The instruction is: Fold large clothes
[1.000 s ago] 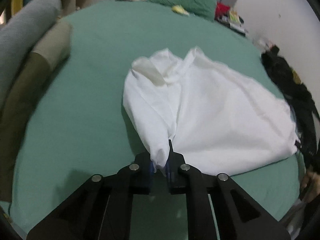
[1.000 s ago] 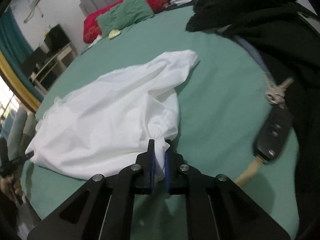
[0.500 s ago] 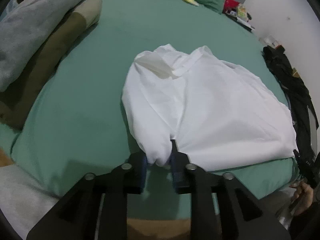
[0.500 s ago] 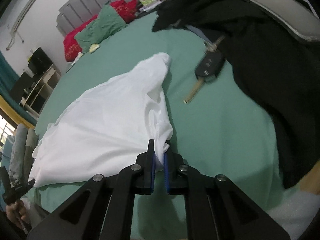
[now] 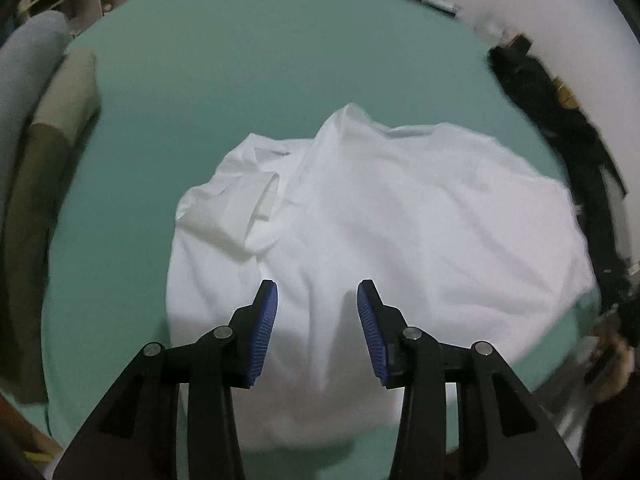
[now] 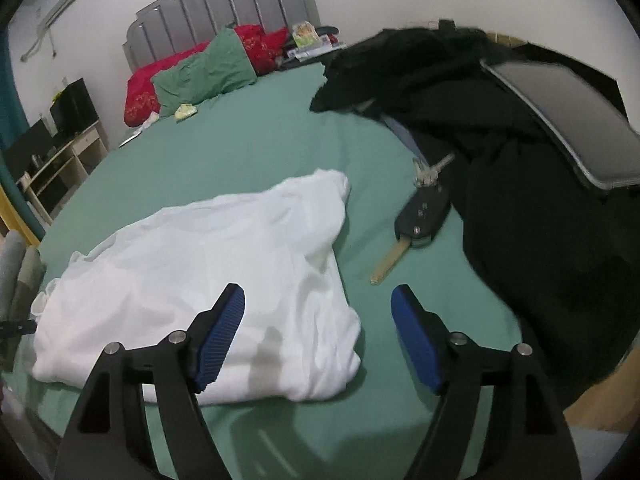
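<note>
Left wrist view: left gripper (image 5: pixel 317 316) and right gripper (image 6: pixel 318 330) jaws just opened, gripping nothing, above the white garment (image 5: pixel 400 232)

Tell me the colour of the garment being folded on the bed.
White, plain; the garment shows best in the left wrist view.

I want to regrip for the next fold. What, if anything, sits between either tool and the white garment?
Nothing visible. The left tool hangs open right above the white garment; the right tool is open over its edge. The car key lies off to the side.
</note>
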